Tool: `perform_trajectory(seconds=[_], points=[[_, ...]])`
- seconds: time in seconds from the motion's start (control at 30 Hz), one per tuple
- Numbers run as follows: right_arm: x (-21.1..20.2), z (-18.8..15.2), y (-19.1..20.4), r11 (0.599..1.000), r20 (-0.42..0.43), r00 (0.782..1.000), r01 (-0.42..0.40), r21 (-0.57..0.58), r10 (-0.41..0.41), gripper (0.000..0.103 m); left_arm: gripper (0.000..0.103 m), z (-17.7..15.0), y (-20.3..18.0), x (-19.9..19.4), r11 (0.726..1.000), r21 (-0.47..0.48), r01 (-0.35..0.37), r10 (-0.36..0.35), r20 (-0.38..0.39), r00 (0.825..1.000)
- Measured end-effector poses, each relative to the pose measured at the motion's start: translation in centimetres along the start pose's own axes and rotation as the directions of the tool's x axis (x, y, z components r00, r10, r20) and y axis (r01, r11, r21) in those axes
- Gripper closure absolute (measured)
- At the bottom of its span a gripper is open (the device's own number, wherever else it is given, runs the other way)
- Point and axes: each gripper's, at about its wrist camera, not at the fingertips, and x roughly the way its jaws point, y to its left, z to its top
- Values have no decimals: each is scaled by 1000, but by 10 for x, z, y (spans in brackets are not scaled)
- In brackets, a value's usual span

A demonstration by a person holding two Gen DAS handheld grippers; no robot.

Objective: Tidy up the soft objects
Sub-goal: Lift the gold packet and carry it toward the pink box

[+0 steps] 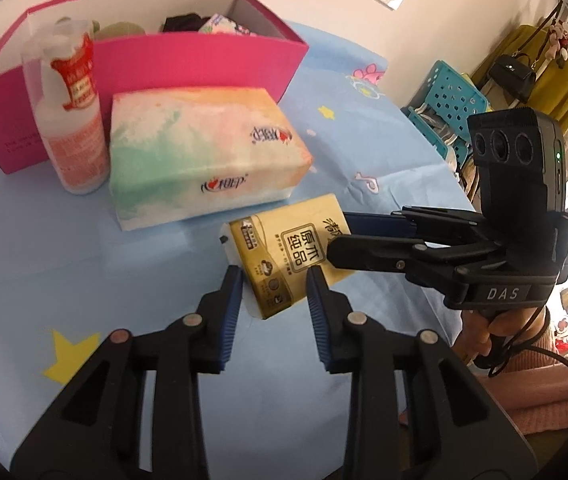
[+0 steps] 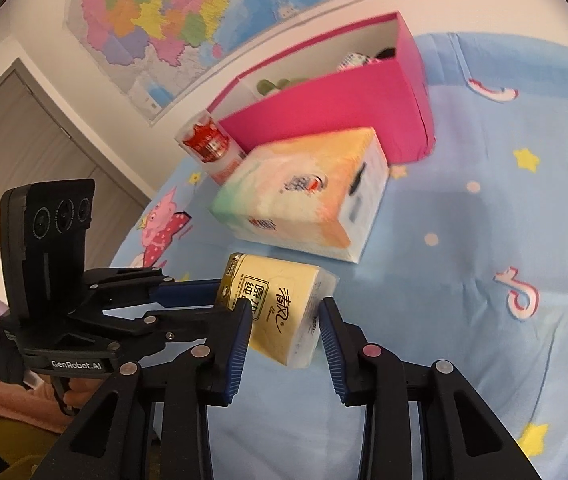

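Nearest in the left wrist view, the left tongs stand apart with their blue-padded fingers either side of the near end of a small yellow tissue pack; neither pad clearly presses it. The pack lies flat on the blue cartoon-print cloth of the worktop, its long axis running from the near tongs up and to the right, printed face upward.

From the right in that view the right tongs reach in, one finger above the pack's far right corner and one beyond it; whether they pinch the pack cannot be told there. In the right wrist view the right tongs are parted, pads flanking the pack at its near end with a slight gap on the right side, while the left tongs come in from the left against the pack's left edge.

Just beyond the pack sits a large soft tissue packet, pastel green, white and orange, lying flat and near the small pack without clearly touching. To its left stands an upright plastic bottle with a red label, just beside the packet. Farthest is an open pink box already holding a few soft items, dark and patterned, directly behind the bottle and packet. At far right a turquoise perforated basket stands off the worktop.
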Motion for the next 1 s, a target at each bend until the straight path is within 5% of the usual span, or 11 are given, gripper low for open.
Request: perform_trajectory(seconds=[1.0], points=[[-26, 41, 35, 994, 109, 994, -8, -108, 20, 67, 68, 31, -6, -41, 996, 50, -73, 67, 127, 990]])
